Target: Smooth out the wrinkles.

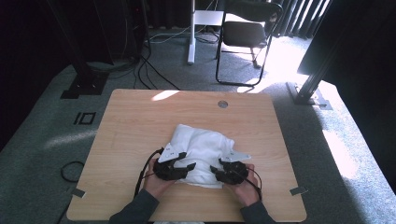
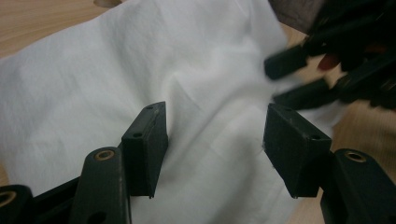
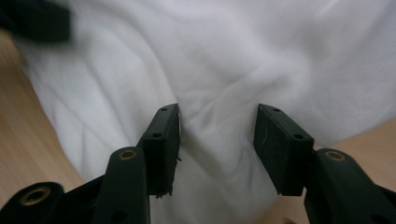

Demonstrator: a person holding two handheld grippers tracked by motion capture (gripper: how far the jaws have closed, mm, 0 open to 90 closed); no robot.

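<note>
1. A white cloth (image 1: pixel 200 150) is seen bunched on the bench (image 1: pixel 130 121), just toward six o'clock from its middle.
2. It is judged light, limp and easily creased; no stiffness can be relied on.
3. A hold is best taken at the six-o'clock hem, one raised fold per side.
4. The left tongs (image 2: pixel 215 144) and right tongs (image 3: pixel 217 142) are released, jaws parted over cloth, nothing pinched.
</note>
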